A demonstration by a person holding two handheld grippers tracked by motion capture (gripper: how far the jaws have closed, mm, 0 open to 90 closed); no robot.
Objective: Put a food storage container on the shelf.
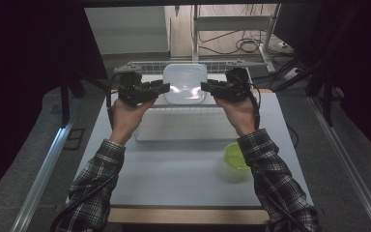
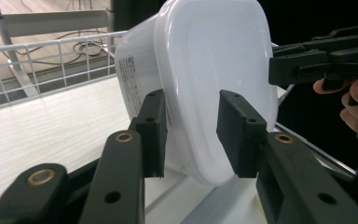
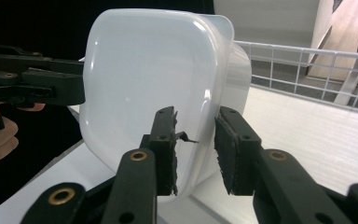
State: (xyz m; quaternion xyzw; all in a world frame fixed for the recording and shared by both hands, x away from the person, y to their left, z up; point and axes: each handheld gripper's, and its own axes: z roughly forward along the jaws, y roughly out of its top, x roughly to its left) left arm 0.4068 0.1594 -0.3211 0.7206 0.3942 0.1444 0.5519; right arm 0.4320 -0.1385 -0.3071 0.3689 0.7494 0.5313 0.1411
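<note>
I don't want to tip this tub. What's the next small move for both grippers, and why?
Probably ease the left gripper and right gripper straight outward, off the white container. Their jaws straddle its side edges with gaps at the pads, and it stands on edge before the wire rack, so a sideways exit seems least likely to tip it.

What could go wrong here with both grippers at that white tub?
1. The white tub stands on edge, tilted; the left gripper and right gripper straddle its rim with gaps showing, so it could tip over.
2. The wire rack sits right behind it; a falling tub may knock against it.
3. The green bowl lies by the right sleeve; pulling back could bump it.
</note>
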